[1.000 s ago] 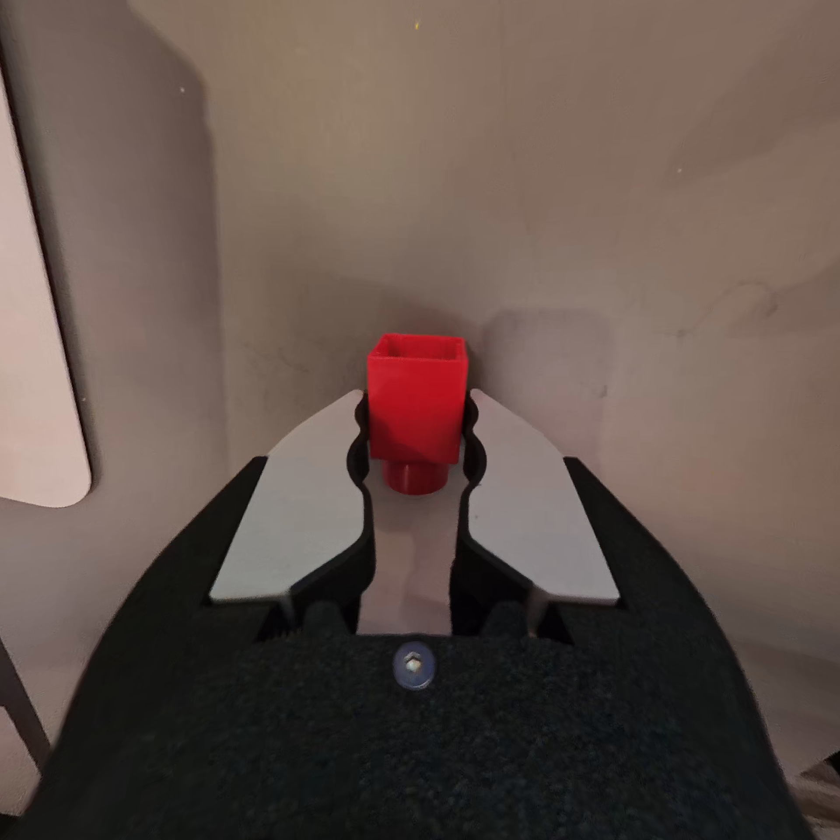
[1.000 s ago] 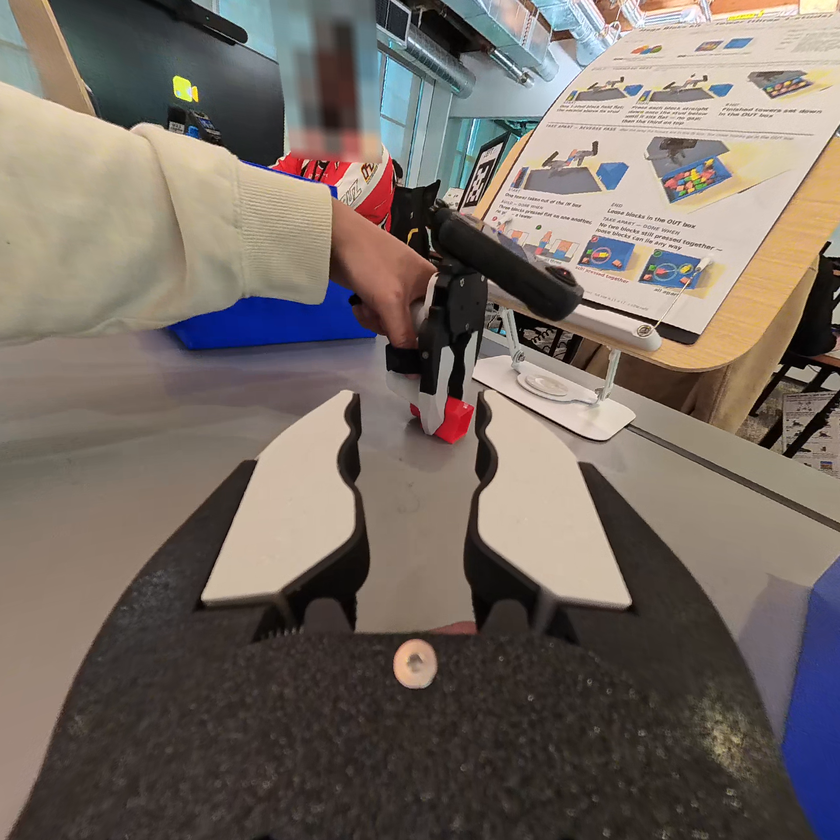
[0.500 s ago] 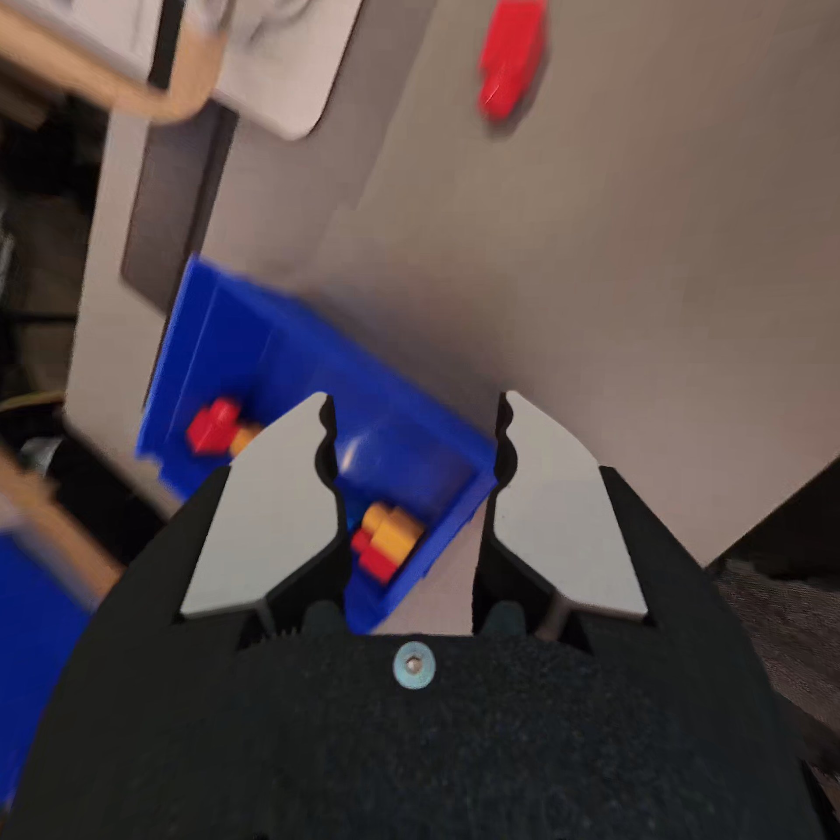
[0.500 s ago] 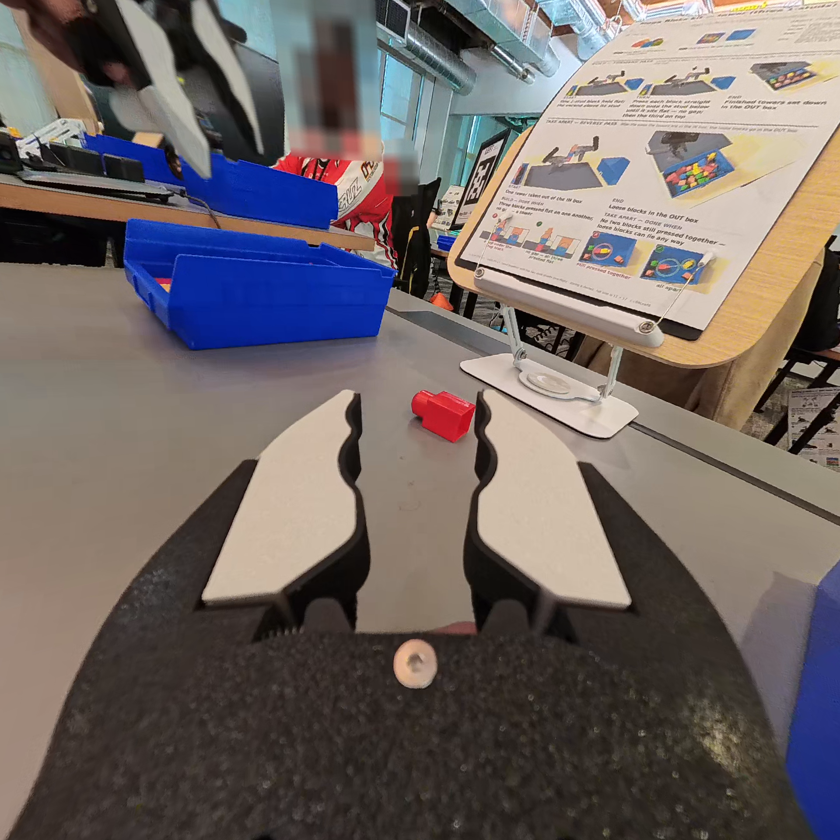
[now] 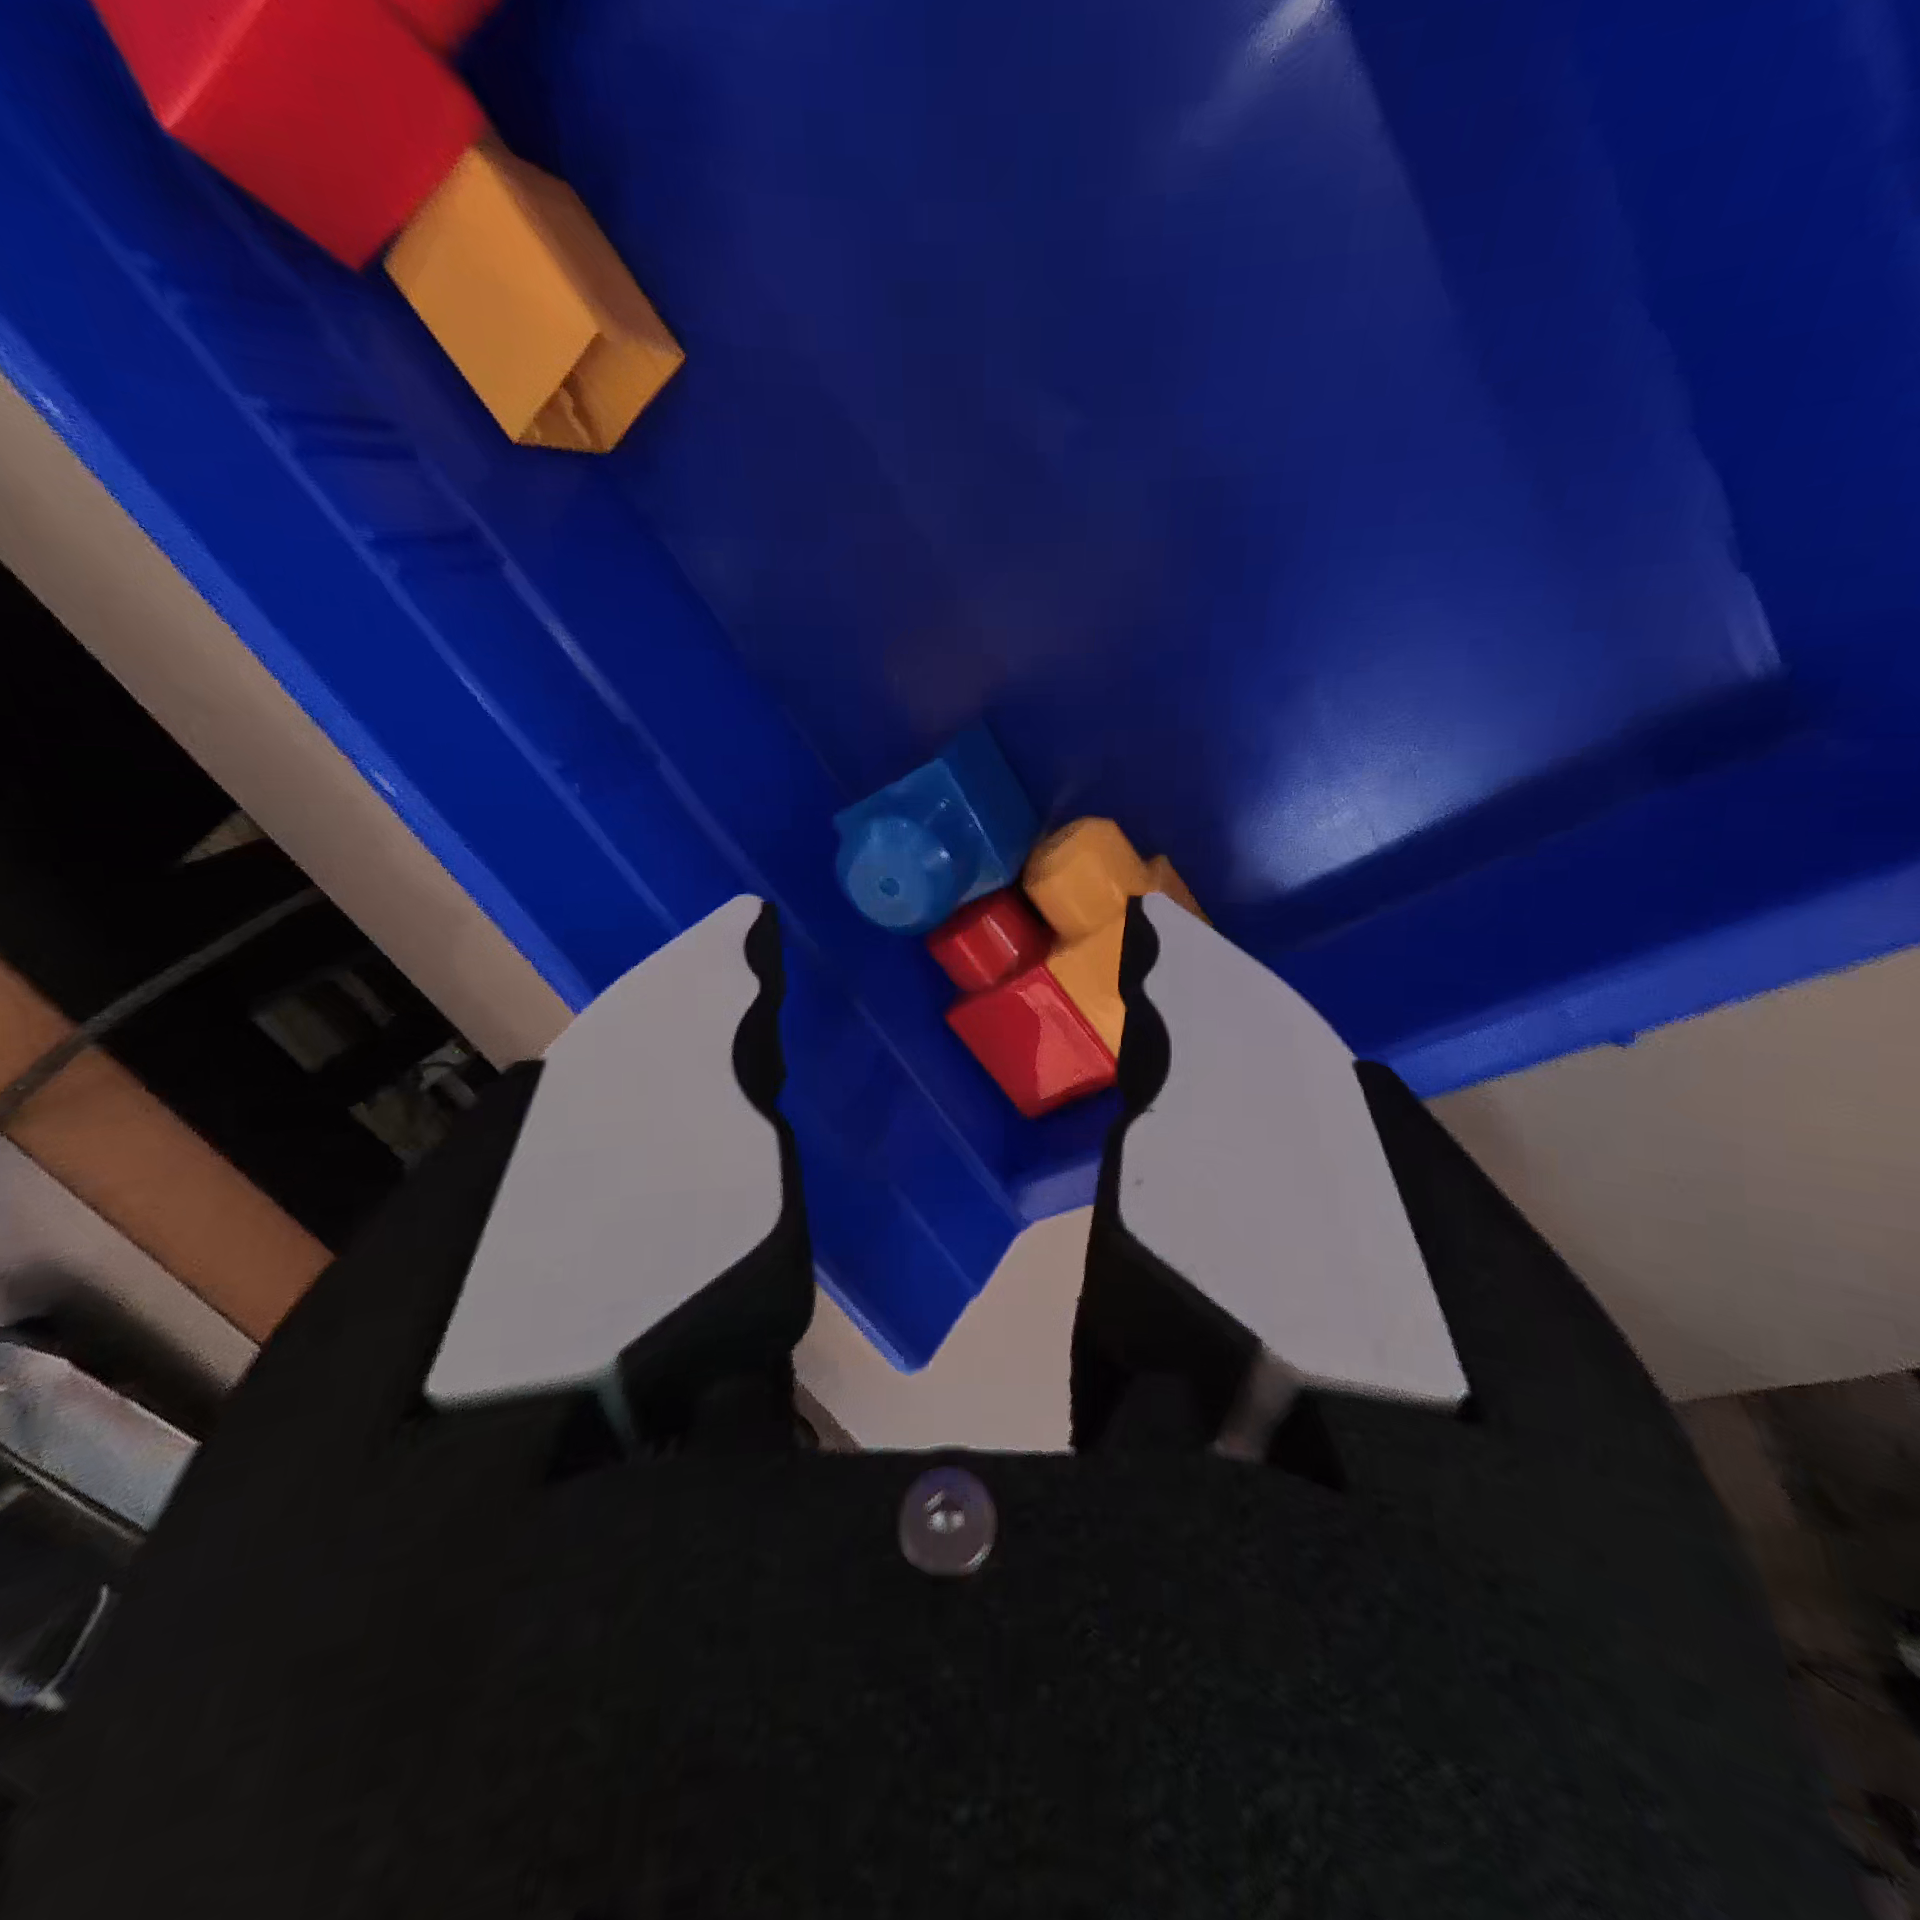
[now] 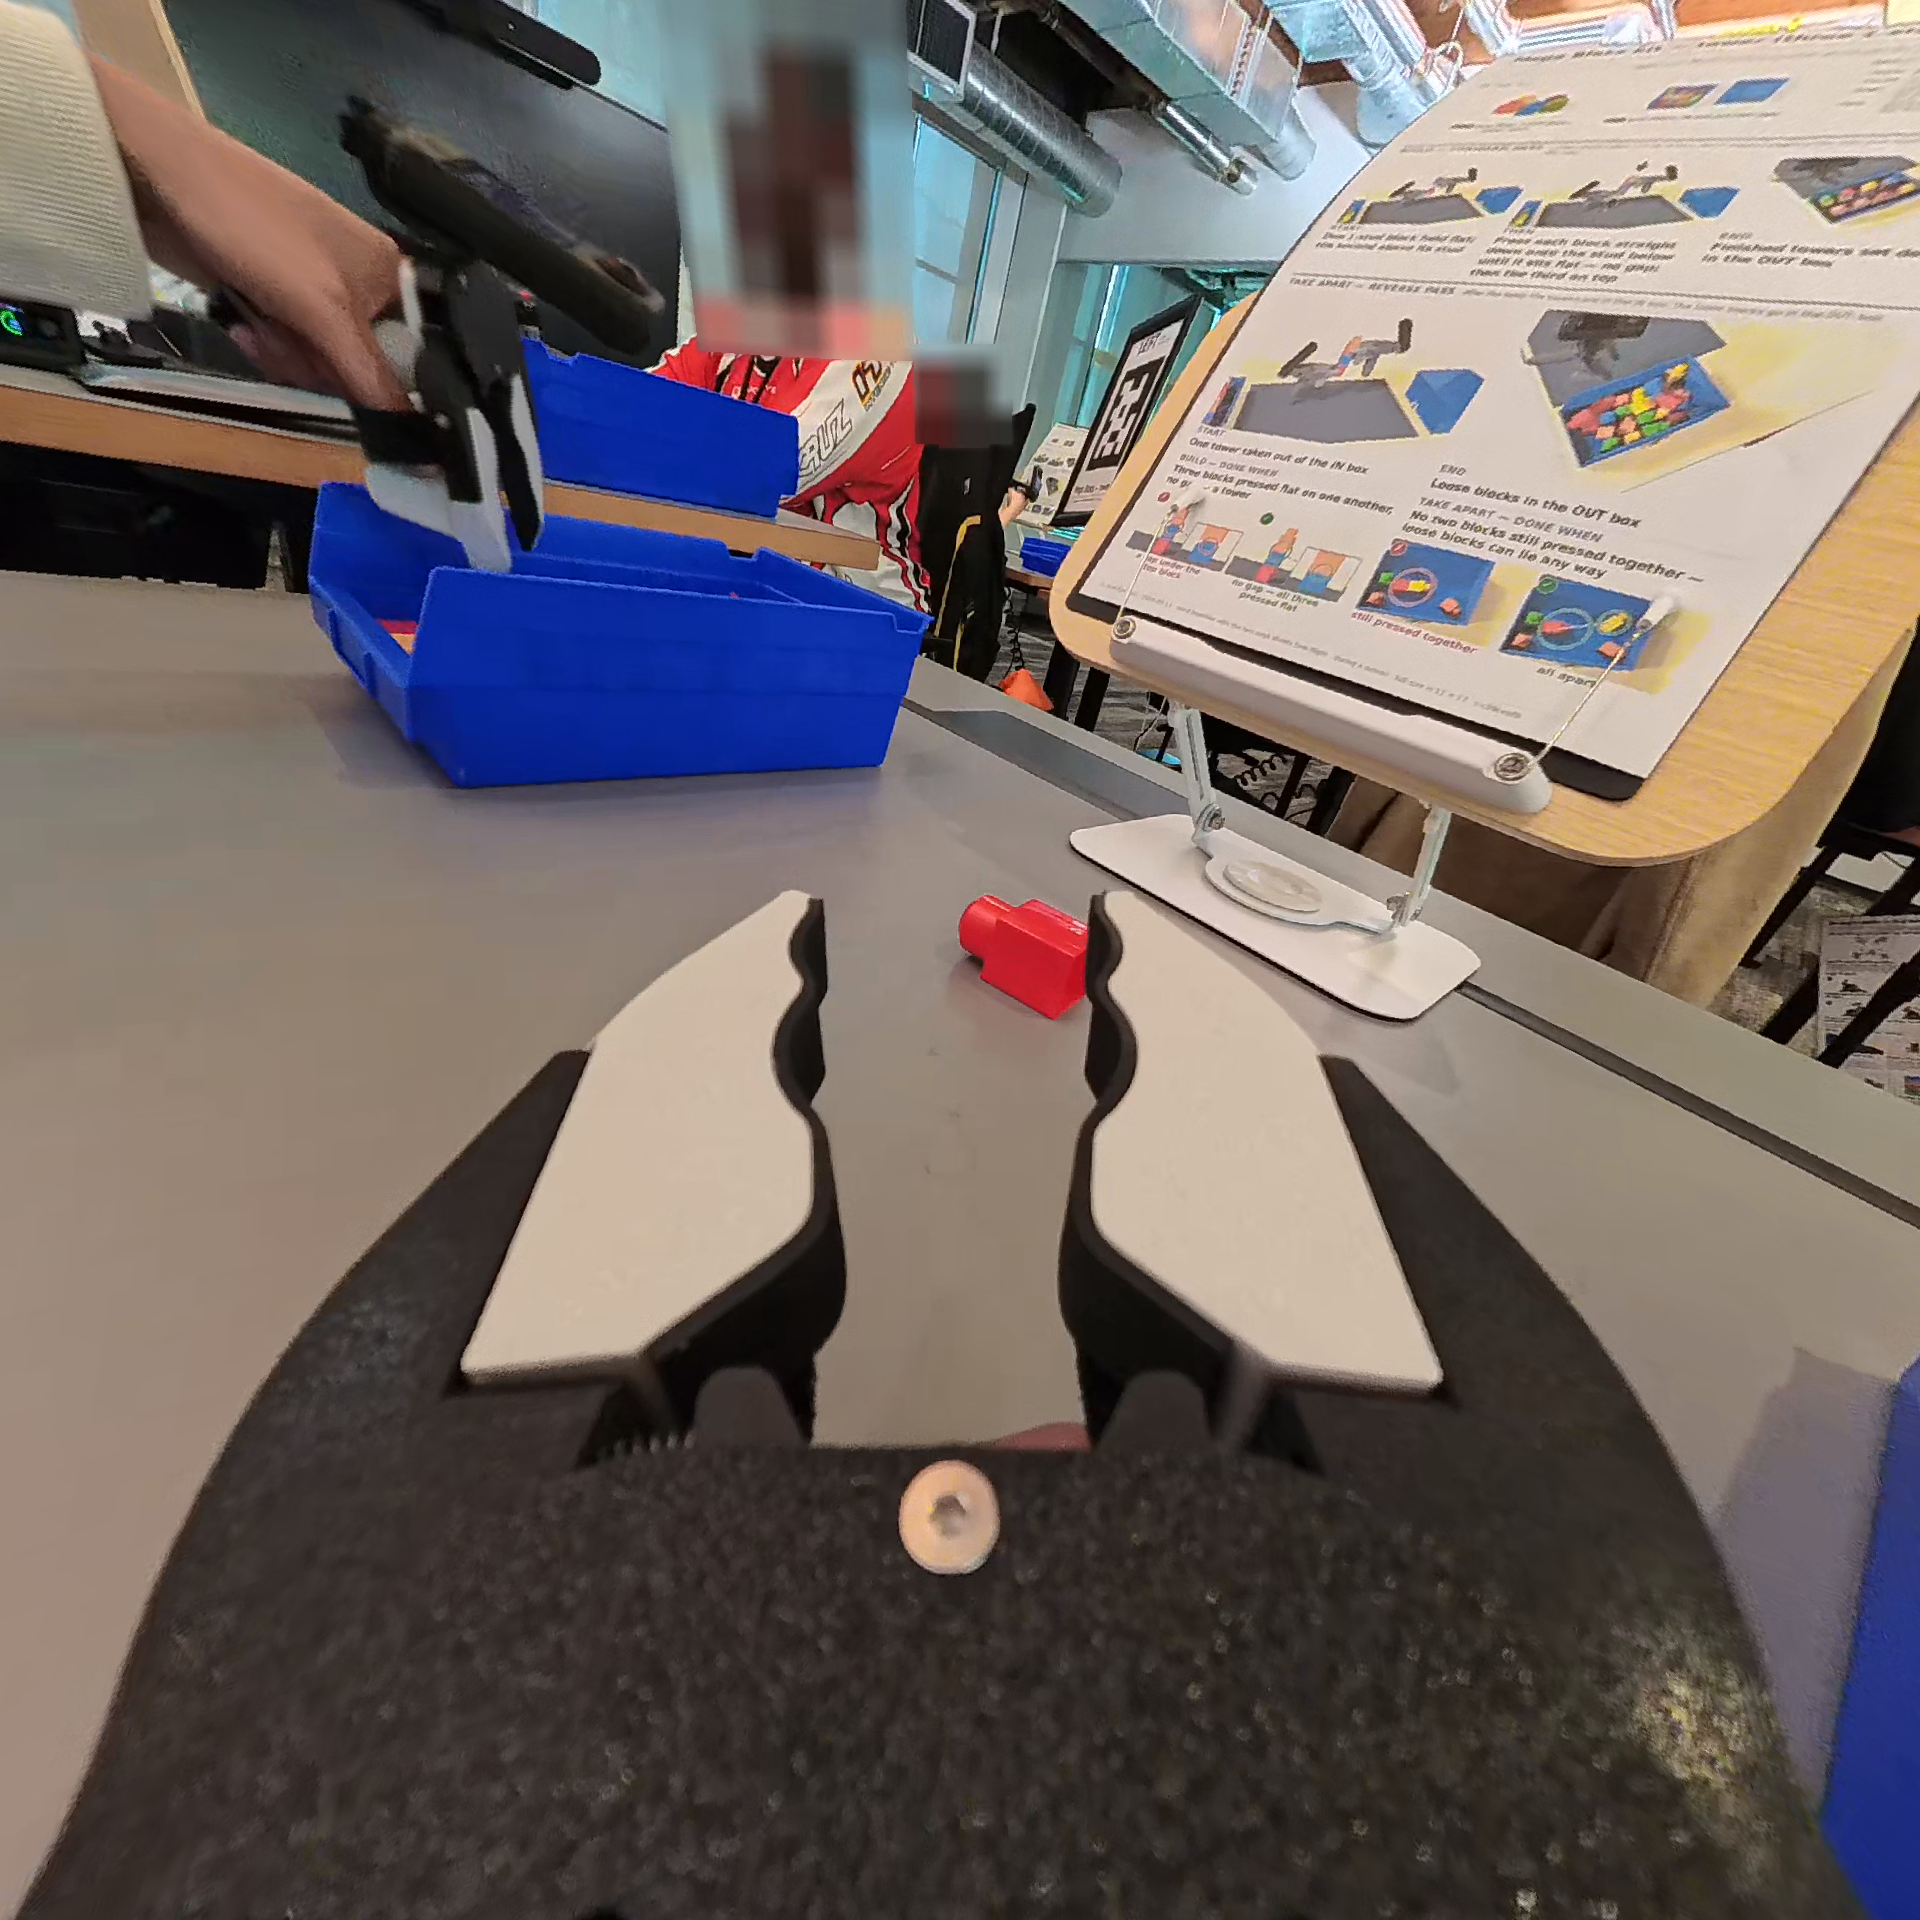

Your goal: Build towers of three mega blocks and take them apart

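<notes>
Blue bin (image 5: pixel 1195 436) cropped at the left wrist view's top and right edges, slightly blurred; red block (image 5: pixel 301 114) cut off at the top, joined end to end with an orange block (image 5: pixel 530 312). In the bin's near corner, a cluster: blue block (image 5: pixel 935 842), small red block (image 5: pixel 1023 1013), orange block (image 5: pixel 1081 883) partly hidden behind a fingertip. Left gripper (image 5: pixel 951 935) above that corner, wide open, gripping nothing. Right gripper (image 6: pixel 956 925) low over the grey table (image 6: pixel 312 935), parted, empty; lone red block (image 6: pixel 1023 951) on its side just beyond, apart from the pads.
</notes>
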Demonstrator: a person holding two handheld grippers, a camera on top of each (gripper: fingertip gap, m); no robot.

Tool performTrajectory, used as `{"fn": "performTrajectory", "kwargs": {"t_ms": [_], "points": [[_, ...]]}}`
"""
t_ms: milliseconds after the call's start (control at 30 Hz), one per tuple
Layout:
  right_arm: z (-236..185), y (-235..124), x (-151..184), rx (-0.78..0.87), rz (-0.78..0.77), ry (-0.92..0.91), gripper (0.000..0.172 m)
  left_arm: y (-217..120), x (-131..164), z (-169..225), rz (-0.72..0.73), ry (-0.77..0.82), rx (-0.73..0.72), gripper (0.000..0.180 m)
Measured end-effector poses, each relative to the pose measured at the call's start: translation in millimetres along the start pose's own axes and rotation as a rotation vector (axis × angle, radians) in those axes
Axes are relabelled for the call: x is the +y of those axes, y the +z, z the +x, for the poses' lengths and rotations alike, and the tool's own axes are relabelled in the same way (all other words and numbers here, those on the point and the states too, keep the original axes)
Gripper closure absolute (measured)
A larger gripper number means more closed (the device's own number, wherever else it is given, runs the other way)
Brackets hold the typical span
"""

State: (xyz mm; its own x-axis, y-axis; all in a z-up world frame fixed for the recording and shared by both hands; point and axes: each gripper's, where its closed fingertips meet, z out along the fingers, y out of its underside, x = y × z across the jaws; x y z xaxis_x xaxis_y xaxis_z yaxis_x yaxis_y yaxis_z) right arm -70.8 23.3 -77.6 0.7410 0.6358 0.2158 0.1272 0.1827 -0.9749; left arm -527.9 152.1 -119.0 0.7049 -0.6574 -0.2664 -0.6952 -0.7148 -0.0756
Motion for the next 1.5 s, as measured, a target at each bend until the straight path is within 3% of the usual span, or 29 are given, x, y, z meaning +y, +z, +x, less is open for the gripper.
{"fn": "performTrajectory", "kwargs": {"t_ms": [200, 433, 733, 767, 800, 967, 1067, 1200, 1333, 1433, 1500], "points": [[-1.8, 0.2, -0.1, -0.008, 0.0, -0.004, 0.125, 23.4, 12.0, -3.0, -0.144, -0.154, 0.046, 0.12], [-2.7, -0.1, -0.5, -0.012, 0.003, -0.003, 0.125, 34.3, 11.7, -1.3, -0.155, -0.34, 0.072, 0.123], [-3.1, -0.2, -0.6, -0.014, 0.004, -0.004, 0.126, 52.3, 3.2, 5.4, -0.118, -0.41, 0.135, 0.122], [-3.0, -0.2, -0.6, -0.014, 0.004, -0.003, 0.126, 56.0, 3.8, 6.2, -0.127, -0.423, 0.137, 0.126], [-2.9, -0.2, -0.6, -0.014, 0.004, -0.003, 0.126, 58.8, 6.5, 4.3, -0.144, -0.43, 0.116, 0.143], [-3.2, 0.0, -0.4, -0.016, 0.003, -0.003, 0.126, 49.4, -1.6, 12.7, -0.122, -0.401, 0.158, 0.144], [-3.5, 0.0, -0.4, -0.017, 0.003, -0.006, 0.126, 18.3, -22.3, 19.2, -0.032, -0.366, 0.185, 0.144], [-3.2, 0.1, -0.3, -0.015, 0.002, -0.005, 0.126, -49.0, -70.3, 35.7, 0.12, -0.229, 0.154, 0.144], [-2.5, -0.5, -1.0, -0.011, 0.007, -0.004, 0.127, -103.1, -128.0, 82.7, 0.215, -0.032, 0.138, 0.144], [-2.4, -1.0, -1.5, -0.01, 0.01, -0.003, 0.127, -108.0, -164.2, 128.1, 0.196, 0.108, 0.124, 0.144], [-2.7, -1.2, -1.8, -0.01, 0.011, -0.006, 0.127, -93.4, -183.6, 154.2, 0.157, 0.178, 0.103, 0.144]]}}
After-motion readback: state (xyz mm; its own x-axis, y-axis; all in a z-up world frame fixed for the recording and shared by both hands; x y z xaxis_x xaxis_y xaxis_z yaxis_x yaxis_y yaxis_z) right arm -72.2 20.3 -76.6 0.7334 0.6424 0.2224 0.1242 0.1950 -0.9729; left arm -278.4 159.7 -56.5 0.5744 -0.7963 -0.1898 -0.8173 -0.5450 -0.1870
